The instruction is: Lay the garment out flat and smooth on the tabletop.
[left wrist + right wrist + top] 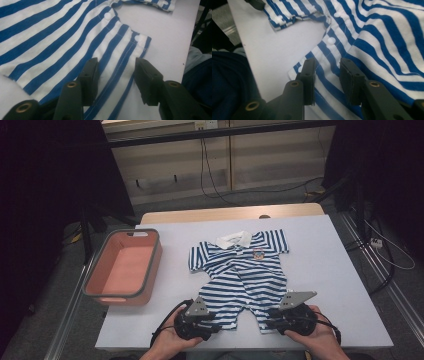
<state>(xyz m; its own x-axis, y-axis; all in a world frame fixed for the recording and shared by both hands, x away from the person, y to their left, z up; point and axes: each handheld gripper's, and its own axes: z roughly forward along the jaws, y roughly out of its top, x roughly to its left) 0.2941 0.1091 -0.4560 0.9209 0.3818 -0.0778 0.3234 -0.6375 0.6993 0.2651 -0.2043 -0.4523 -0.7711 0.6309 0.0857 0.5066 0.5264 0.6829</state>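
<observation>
A blue-and-white striped baby romper with a white collar lies flat on the white table, its legs toward the person. My left gripper is at the left leg hem. In the left gripper view, the left gripper is open, its jaws straddling the striped hem near a white snap. My right gripper is at the other leg hem. In the right gripper view, the right gripper is open over the striped leg cloth, its jaws resting on or just above it.
A salmon-pink bin with a grey rim stands empty on the table's left side. The table's near edge runs just under both hands. Cables trail on the floor behind and to the right of the table.
</observation>
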